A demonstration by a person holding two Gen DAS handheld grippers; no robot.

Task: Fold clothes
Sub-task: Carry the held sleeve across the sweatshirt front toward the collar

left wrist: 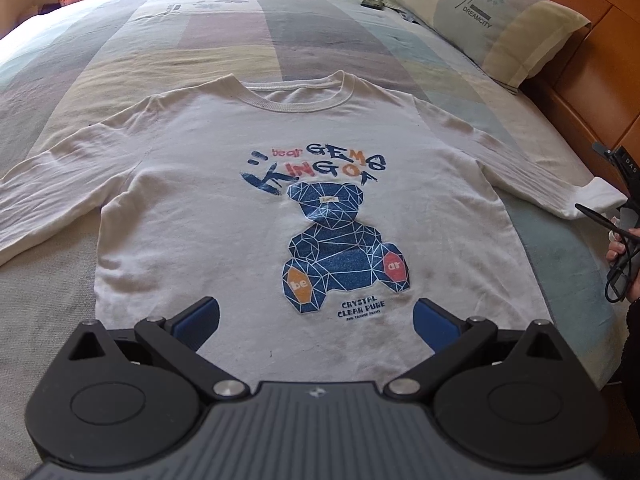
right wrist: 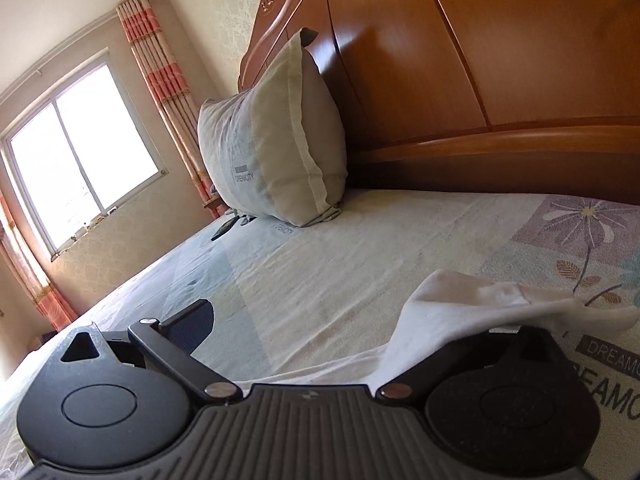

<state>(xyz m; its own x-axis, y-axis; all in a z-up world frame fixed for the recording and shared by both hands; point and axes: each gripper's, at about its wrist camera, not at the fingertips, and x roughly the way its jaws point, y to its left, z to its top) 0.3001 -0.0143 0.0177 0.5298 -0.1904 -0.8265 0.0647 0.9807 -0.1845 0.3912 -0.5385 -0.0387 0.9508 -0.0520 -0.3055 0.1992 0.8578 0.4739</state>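
Shirt (left wrist: 248, 208) lies flat and face up on the bed (left wrist: 200, 36), sleeves spread, collar toward the far side. Pillow (left wrist: 480, 12) leans on the headboard (right wrist: 460, 60). Left gripper (left wrist: 316, 322) hangs spread wide over the hem, touching nothing. Right gripper (right wrist: 304, 332) has its jaws apart, the cuff (right wrist: 472, 304) draped over its right finger.

Your left gripper (left wrist: 316, 320) hovers over the shirt's (left wrist: 208, 216) hem, fingers spread wide, holding nothing. Your right gripper (right wrist: 320, 320) sits low at the sleeve cuff (right wrist: 472, 304), which drapes over one finger; it seems open, though that finger is hidden.
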